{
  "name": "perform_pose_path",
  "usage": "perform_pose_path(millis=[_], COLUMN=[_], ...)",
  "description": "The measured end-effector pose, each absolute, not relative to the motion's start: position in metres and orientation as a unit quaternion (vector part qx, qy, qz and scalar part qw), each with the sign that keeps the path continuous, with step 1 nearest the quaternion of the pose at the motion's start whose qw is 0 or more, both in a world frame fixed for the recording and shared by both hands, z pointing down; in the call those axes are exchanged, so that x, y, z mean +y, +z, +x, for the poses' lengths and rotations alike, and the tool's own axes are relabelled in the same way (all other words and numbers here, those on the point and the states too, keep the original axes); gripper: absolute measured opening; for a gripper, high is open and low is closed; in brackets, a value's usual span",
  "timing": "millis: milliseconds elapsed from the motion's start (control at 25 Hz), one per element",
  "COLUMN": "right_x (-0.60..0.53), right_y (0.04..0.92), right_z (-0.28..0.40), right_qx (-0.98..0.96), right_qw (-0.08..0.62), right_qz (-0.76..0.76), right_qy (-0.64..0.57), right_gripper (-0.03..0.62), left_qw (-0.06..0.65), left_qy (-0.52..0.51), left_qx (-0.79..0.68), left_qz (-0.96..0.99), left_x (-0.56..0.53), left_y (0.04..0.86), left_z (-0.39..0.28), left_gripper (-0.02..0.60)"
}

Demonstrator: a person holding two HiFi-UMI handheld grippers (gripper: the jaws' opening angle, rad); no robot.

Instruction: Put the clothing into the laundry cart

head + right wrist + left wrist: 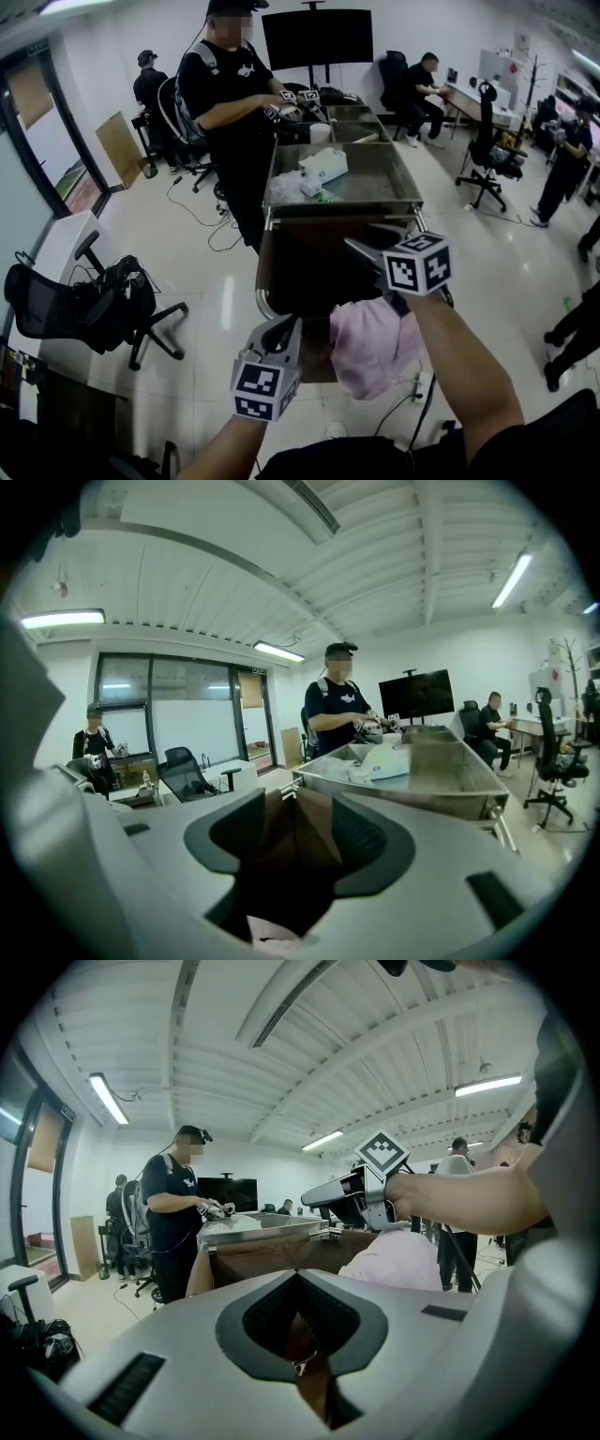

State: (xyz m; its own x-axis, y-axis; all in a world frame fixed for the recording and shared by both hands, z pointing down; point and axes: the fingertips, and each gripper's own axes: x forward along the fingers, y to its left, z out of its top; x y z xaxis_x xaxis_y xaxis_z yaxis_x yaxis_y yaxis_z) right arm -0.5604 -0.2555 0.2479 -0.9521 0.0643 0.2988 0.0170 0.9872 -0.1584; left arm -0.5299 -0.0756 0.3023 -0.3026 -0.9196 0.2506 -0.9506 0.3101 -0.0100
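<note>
The laundry cart, a dark brown bag on a frame, stands right in front of me. A pink garment hangs over its near rim under my right forearm; it also shows in the left gripper view. My right gripper is above the cart's near right side, its jaws parted. A scrap of the pink garment shows low between them, not pinched. My left gripper is at the near rim, left of the garment, with its jaws together and nothing in them.
Behind the cart stands a steel trolley holding white cloths. A person in black works at its left side. An office chair with a bag is at the left. A cable lies on the floor at the right.
</note>
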Motion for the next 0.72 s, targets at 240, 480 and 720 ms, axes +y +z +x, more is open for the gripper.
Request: perform_pose_path(millis=[240,480,720], right_x=[-0.251,-0.244,-0.228], right_y=[0.232,0.22,0.227], right_z=[-0.542,-0.519,-0.462], right_qx=[-0.989,-0.99,-0.989], right_qw=[0.135,0.119,0.108], right_qz=[-0.016,-0.016,0.03], right_qy=[0.058,0.077,0.101], right_gripper=[0.247,0.247,0.247], left_qw=[0.097,0.101,0.1], left_qy=[0.073,0.071,0.07], left_qx=[-0.801,-0.787,-0.762], left_qz=[0.586,0.604,0.636], left_x=[-0.081,-0.084,-0.076], left_y=[0.305,0.306,0.309], left_z=[-0.53,-0.52,-0.515], left_gripper=[-0.002,-0.002,-0.002])
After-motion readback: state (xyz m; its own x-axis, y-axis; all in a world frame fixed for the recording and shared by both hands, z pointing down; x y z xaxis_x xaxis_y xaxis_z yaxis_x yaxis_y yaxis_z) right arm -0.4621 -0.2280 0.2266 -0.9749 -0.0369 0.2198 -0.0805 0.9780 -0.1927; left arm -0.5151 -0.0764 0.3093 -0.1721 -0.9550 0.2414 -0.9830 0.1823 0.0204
